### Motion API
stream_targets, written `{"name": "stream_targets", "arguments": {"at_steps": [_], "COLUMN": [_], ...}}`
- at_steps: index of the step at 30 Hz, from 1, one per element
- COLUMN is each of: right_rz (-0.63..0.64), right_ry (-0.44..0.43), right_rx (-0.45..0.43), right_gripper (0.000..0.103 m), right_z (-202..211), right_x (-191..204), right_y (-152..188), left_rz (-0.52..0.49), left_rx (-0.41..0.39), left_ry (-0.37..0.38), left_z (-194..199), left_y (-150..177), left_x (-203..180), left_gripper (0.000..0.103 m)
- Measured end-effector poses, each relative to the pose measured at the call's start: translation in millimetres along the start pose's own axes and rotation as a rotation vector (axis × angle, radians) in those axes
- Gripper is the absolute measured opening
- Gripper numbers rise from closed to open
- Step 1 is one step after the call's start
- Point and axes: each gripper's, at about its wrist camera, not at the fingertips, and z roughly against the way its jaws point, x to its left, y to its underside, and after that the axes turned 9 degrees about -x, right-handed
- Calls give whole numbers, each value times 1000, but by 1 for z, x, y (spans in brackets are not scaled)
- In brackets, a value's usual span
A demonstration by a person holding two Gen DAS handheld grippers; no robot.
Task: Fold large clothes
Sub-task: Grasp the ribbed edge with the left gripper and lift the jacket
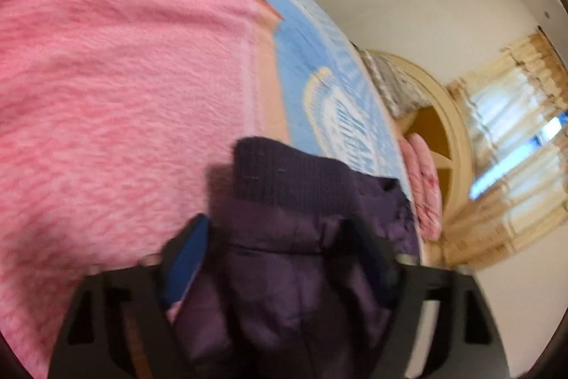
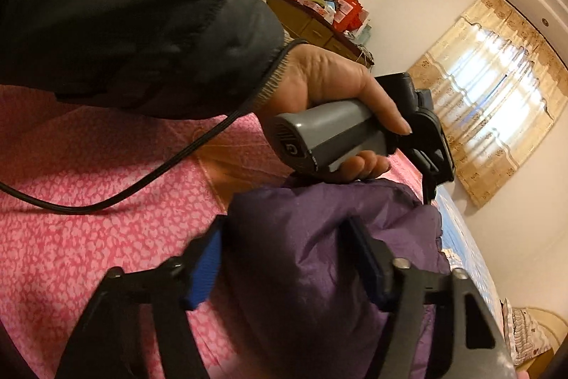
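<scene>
A dark purple padded jacket (image 1: 294, 258) with a ribbed knit cuff (image 1: 284, 169) lies on a pink fleece blanket (image 1: 106, 95). My left gripper (image 1: 280, 258) has its blue-padded fingers on either side of a bunched fold of the jacket and grips it. In the right wrist view my right gripper (image 2: 287, 269) likewise clamps a thick fold of the purple jacket (image 2: 301, 237) over the pink blanket (image 2: 88, 254). The person's left hand (image 2: 337, 84) holds the other gripper's grey handle (image 2: 319, 134) just beyond the jacket.
A blue printed bedspread (image 1: 319, 70) lies beyond the pink blanket. A wooden headboard (image 1: 451, 137) and folded pink bedding (image 1: 422, 187) stand at the bed's end. A curtained window (image 2: 493, 109) and a cluttered wooden cabinet (image 2: 319, 23) line the walls. A black cable (image 2: 142, 180) trails over the blanket.
</scene>
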Motion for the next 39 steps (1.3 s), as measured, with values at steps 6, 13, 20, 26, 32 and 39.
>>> {"name": "stream_targets", "arguments": {"at_steps": [6, 13, 20, 26, 32, 39], "right_rz": [-70, -239, -327, -277, -281, -283], "right_ry": [-13, -20, -28, -93, -105, -106], "right_rx": [-41, -171, -169, -124, -103, -100], "right_gripper": [23, 14, 14, 14, 14, 14], "right_z": [19, 88, 113, 111, 101, 101], "right_x": [-23, -64, -85, -51, -49, -53], "right_y": [-3, -6, 2, 7, 9, 10], "left_rz": [-92, -144, -89, 8, 25, -82], "left_rx": [-13, -88, -86, 25, 103, 132], "left_ry": [-44, 30, -238, -299, -85, 66], "left_z": [10, 56, 37, 31, 37, 26], "left_y": [11, 23, 37, 55, 58, 62], "left_x": [-27, -107, -100, -39, -13, -21], "left_gripper": [24, 24, 63, 93, 97, 74]}}
